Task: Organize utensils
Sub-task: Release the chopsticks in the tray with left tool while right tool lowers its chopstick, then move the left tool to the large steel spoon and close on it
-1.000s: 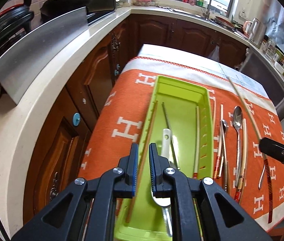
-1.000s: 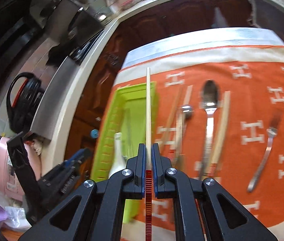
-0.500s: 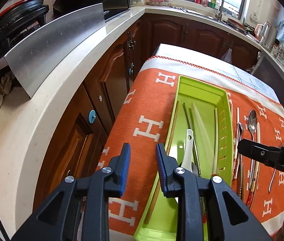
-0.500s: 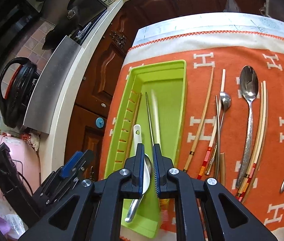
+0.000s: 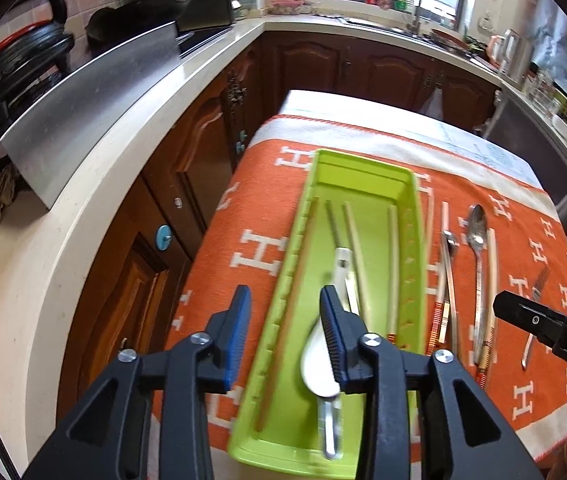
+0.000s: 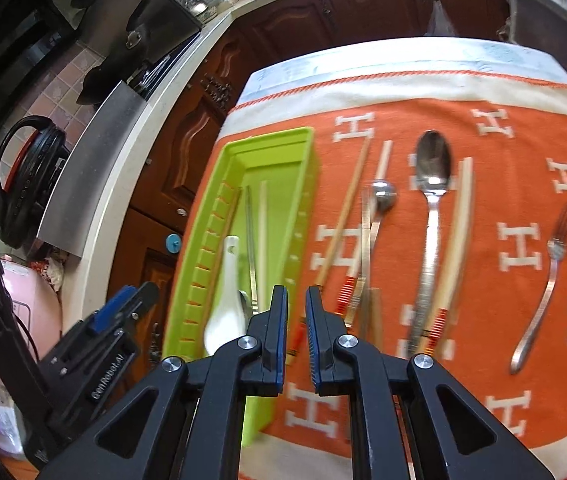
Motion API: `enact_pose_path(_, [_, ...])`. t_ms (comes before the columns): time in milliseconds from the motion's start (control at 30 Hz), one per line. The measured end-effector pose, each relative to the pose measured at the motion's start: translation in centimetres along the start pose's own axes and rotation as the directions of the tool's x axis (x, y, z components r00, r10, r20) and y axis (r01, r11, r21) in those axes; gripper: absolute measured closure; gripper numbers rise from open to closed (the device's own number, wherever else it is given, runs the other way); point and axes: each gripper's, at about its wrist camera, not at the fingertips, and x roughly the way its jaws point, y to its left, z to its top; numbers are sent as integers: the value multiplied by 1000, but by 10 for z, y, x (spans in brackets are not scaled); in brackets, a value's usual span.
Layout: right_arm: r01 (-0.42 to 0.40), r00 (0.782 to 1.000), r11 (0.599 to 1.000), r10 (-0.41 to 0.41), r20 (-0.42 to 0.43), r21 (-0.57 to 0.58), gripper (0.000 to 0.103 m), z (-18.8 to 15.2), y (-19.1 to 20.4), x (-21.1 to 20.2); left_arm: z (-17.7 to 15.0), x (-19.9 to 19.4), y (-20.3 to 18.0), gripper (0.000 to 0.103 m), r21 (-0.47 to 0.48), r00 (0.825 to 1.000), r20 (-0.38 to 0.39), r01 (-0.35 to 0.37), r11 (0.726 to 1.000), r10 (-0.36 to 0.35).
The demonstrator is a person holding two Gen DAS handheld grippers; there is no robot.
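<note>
A lime-green tray [image 5: 325, 166] [image 6: 267, 140] lies on the orange cloth and holds several chopsticks and a white ceramic spoon [image 5: 319, 372] [image 6: 225, 308]. To its right lie loose chopsticks [image 6: 347, 208], a small steel spoon [image 6: 383, 194], a large steel spoon [image 5: 477, 228] [image 6: 433, 160] and a fork [image 5: 537, 284] [image 6: 551, 264]. My left gripper [image 5: 285, 308] is open and empty above the tray's near left side. My right gripper [image 6: 293, 304] is slightly open and empty above the tray's right rim.
The orange cloth [image 5: 259, 200] [image 6: 523, 152] covers a small table. A white counter [image 5: 95, 184] with brown cabinets runs along the left. A pan and steel panel [image 5: 95, 92] stand on the counter. A sink and window sit at the back.
My right gripper let go of the red-banded chopstick into the tray, opened a little and moved right. My left gripper opened wide.
</note>
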Motion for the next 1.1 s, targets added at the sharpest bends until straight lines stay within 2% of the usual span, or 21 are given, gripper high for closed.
enact_pose_path(333, [72,991,996,-78,113,49,93,-22,-82,-66,-6,-13,-68,68,120,997,-11,77,990,-76])
enact_pose_path(567, [77,982,988,-99,163,133,82,-37,-148,-101,-11,-8,-121,61,192,987,-50,161,968,-154])
enact_pose_path(633, [75,981,985,-100,165,153,82,-40,-163,-104,-13,-3,-134,61,200,980,-72,195,960,-184])
enact_pose_path(733, [58,984,980,-88,155,189,82,-46,-186,-103,-18,8,-152,62,209,961,-111,273,939,-255])
enact_pose_path(800, [52,986,976,-83,143,210,82,-48,-201,-99,-23,19,-166,62,221,952,-138,299,928,-273])
enact_pose_path(833, [52,987,975,-83,140,215,82,-49,-203,-97,-24,23,-170,63,224,949,-150,306,926,-277])
enact_pose_path(900, [48,988,973,-80,135,225,82,-51,-214,-93,-28,35,-176,72,223,943,-177,317,922,-281])
enact_pose_path(1100, [35,989,971,-67,128,236,82,-53,-233,-83,-22,69,-186,79,185,934,-221,323,928,-281])
